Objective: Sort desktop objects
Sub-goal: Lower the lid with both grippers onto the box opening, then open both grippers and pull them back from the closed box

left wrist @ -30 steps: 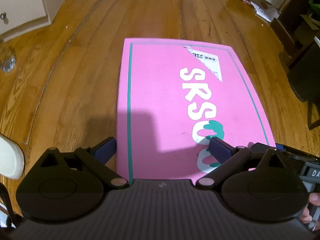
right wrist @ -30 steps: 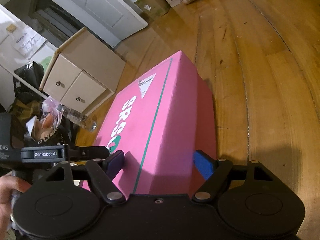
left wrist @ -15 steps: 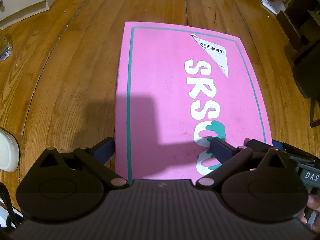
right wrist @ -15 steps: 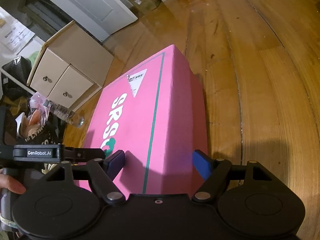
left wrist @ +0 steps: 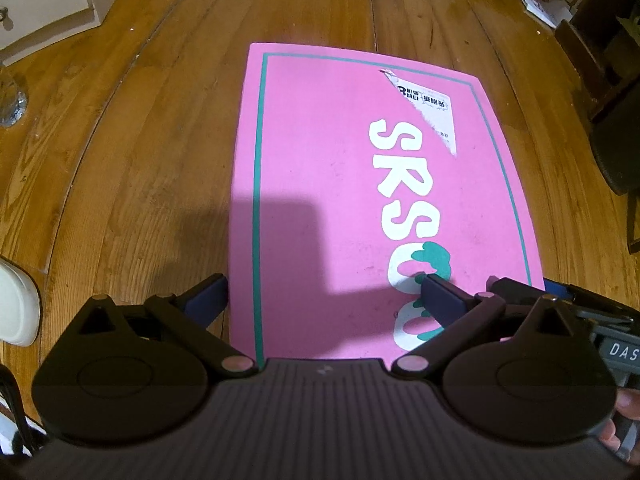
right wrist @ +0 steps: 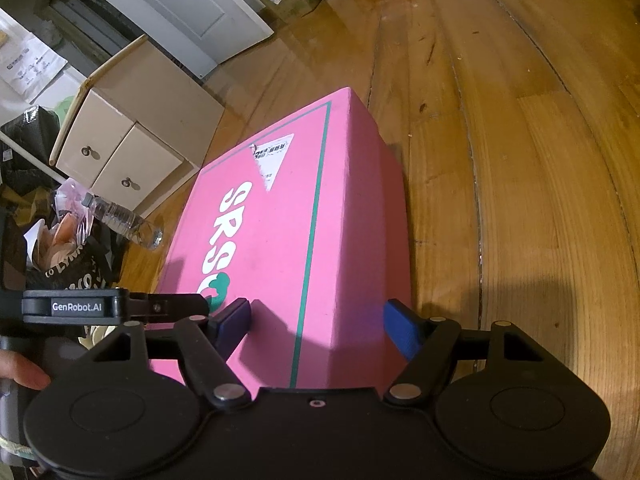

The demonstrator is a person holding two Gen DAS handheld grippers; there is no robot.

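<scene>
Two grippers straddling pink box near corners, right gripper closing

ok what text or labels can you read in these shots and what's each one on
"SRSO", partly hidden by the fingers: white letters on the pink box lid.
"GenRobot.AI": left gripper body.
"DAS", cut off: right gripper body.
Torn white sticker on the box: print too small to read.
Black bag: letters unclear.
</scene>
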